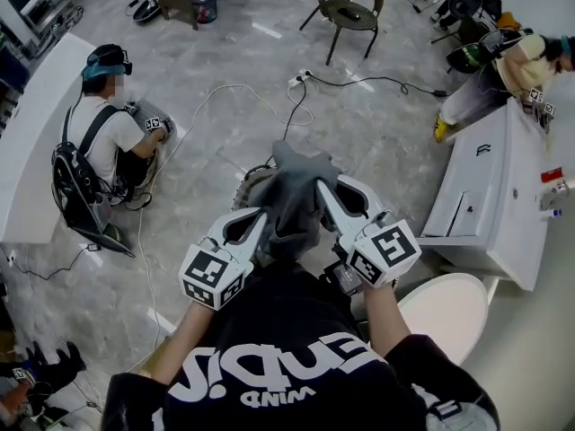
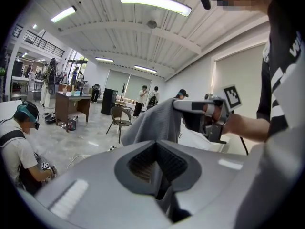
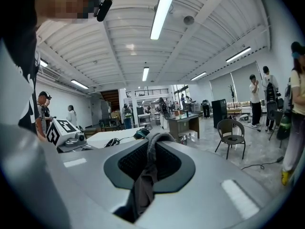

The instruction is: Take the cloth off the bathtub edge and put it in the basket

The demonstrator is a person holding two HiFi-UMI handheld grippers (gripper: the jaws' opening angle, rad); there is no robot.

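I'm pinching the cloth [image 1: 295, 200] in my right gripper [image 1: 322, 189]. My left gripper [image 1: 260, 215], at its nine o'clock, is closed and looking empty. The thin one-sided pinch is risking slippage.

Cloth [image 1: 296, 196] — dark grey; floor [image 1: 225, 124] — pale grey marble, faintly veined.

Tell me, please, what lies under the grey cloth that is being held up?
In the head view, only a slice of a pale round rim peeks out at the left edge of the grey cloth. Everything else below is covered by the cloth.
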